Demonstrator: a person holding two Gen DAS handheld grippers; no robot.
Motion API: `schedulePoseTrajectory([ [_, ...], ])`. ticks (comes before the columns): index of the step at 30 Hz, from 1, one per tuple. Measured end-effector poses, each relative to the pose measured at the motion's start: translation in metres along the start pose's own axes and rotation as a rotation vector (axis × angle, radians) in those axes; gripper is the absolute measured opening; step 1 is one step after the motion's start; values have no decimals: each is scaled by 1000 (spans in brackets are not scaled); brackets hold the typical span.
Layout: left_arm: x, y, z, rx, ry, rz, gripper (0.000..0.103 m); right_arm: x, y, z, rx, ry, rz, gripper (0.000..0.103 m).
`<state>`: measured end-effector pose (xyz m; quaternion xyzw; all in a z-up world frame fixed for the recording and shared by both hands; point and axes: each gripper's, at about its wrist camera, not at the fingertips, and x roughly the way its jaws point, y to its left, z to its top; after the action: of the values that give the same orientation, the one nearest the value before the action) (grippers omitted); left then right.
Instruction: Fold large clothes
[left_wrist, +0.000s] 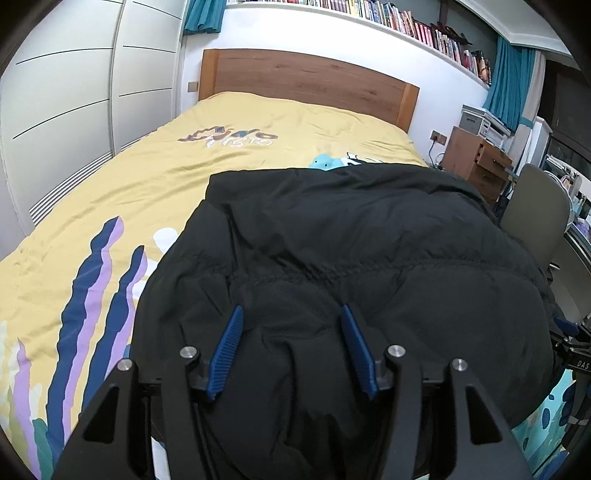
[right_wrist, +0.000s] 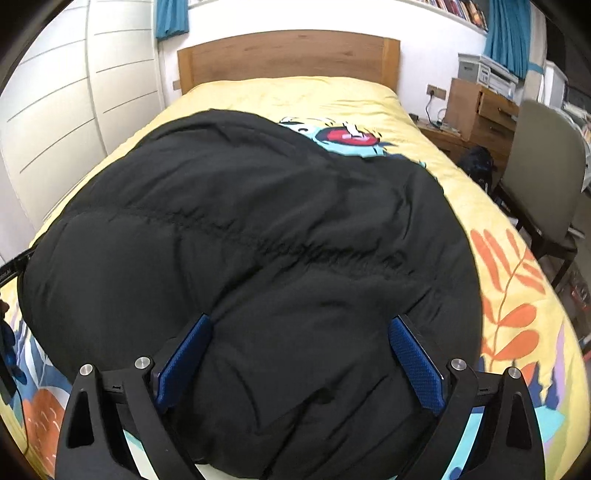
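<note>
A puffy black quilted jacket (left_wrist: 351, 240) lies folded in a thick bundle on the yellow patterned bedspread (left_wrist: 129, 184), toward the bed's foot and right side. My left gripper (left_wrist: 291, 310) hovers low over the jacket's near left part, its blue pads (left_wrist: 229, 343) apart with a soft ridge of fabric rising between them; the pad faces show bare. In the right wrist view the same jacket (right_wrist: 258, 221) fills the middle. My right gripper (right_wrist: 301, 319) stands wide over its near edge, blue pads (right_wrist: 417, 365) well apart and pressing on nothing.
A wooden headboard (left_wrist: 310, 81) closes the far end of the bed. White wardrobe doors (left_wrist: 74, 103) run along the left. To the right stand a grey chair (right_wrist: 543, 177), a wooden drawer unit (left_wrist: 476, 162) with a printer, and a long bookshelf (left_wrist: 406, 22) on the wall.
</note>
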<state>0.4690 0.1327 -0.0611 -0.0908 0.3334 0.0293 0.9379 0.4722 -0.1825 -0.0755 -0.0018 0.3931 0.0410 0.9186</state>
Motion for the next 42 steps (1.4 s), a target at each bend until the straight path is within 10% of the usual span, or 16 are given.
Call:
schedulePoseTrajectory([
  [42, -27, -7, -1, 97, 61, 66, 59, -44, -52, -41, 90, 27, -72, 102],
])
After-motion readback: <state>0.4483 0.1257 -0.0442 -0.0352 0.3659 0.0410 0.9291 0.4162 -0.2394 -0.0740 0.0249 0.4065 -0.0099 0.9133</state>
